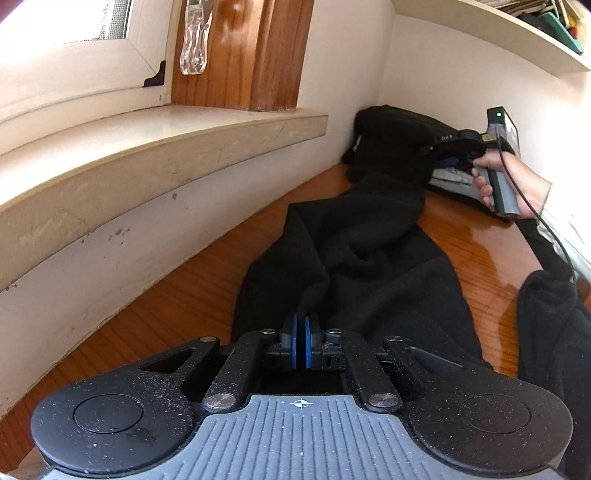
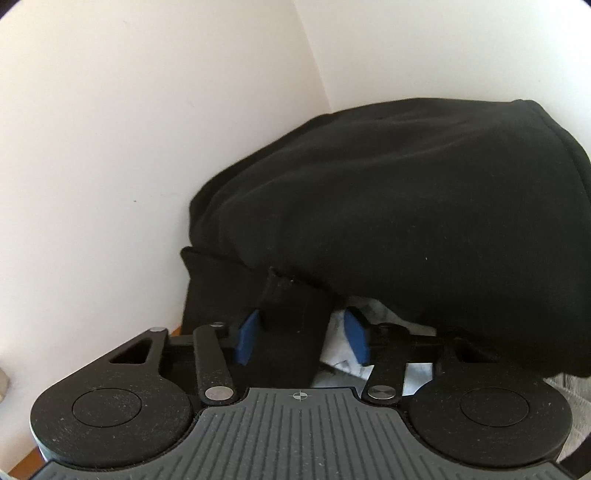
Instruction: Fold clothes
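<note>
Black cloth runs down the middle of the wooden table (image 1: 155, 314): a long garment (image 1: 369, 258) stretched from the near edge to the far corner, where it bunches against the white wall (image 1: 424, 74). To its left lie the windowsill (image 1: 166, 147) and the window (image 1: 66, 33), with a wooden frame (image 1: 240, 55) beside them. The left gripper (image 1: 302, 334) is clamped on the garment's near end, its blue pads pressed together over a pinched ridge of cloth. Further right, a hand (image 1: 506, 177) holds the right gripper (image 2: 301, 338) at the far bundle. In the right wrist view its jaws stand apart, with a black flap of the garment (image 2: 291, 325) between the blue pads (image 2: 245, 336); it touches the left pad, not the right. White fabric (image 2: 341, 347) shows under the dark bundle. A shelf (image 1: 498, 33) hangs above right.
</note>
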`<state>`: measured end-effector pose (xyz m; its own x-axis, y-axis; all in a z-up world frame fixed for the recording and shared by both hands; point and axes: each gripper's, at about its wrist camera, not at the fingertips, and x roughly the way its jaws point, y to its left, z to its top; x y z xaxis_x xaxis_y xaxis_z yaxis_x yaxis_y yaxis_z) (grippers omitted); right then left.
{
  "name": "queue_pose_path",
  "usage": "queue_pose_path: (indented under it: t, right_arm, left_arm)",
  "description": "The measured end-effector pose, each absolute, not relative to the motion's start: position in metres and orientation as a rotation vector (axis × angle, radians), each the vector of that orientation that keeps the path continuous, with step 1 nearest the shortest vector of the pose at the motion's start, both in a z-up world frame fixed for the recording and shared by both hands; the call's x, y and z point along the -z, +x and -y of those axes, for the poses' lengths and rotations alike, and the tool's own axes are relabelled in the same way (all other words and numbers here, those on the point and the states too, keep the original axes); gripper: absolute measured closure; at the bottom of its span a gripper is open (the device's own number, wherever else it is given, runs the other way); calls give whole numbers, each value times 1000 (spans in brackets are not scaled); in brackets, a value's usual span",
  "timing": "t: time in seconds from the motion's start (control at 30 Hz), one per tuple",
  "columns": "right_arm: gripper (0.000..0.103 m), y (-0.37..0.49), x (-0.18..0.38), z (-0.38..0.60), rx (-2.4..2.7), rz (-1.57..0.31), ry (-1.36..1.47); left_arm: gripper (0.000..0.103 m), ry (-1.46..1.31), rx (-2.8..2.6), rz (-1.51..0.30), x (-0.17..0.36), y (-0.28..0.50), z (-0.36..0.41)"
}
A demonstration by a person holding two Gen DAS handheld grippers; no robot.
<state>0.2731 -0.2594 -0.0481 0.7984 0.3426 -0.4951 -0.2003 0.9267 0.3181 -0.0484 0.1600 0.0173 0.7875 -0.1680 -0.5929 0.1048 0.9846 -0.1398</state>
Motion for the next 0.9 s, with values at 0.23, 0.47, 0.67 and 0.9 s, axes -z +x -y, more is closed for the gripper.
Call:
queue_pose_path:
  t: [0.23, 0.47, 0.67, 0.9]
  right_arm:
    - [95, 260, 24, 268, -331, -480, 248]
    - [96, 215, -58, 293, -380, -322, 215]
    - [96, 177, -139, 327, -352, -188, 226]
    - [90, 214, -162, 275, -309, -175, 185]
  left_arm:
    - [100, -92, 122, -544, -38, -63, -163]
    - [100, -119, 90, -424, -82, -91, -168]
    - [100, -109, 42, -338, -128, -121, -172]
    - [100, -99, -23, -447, -116, -96, -178]
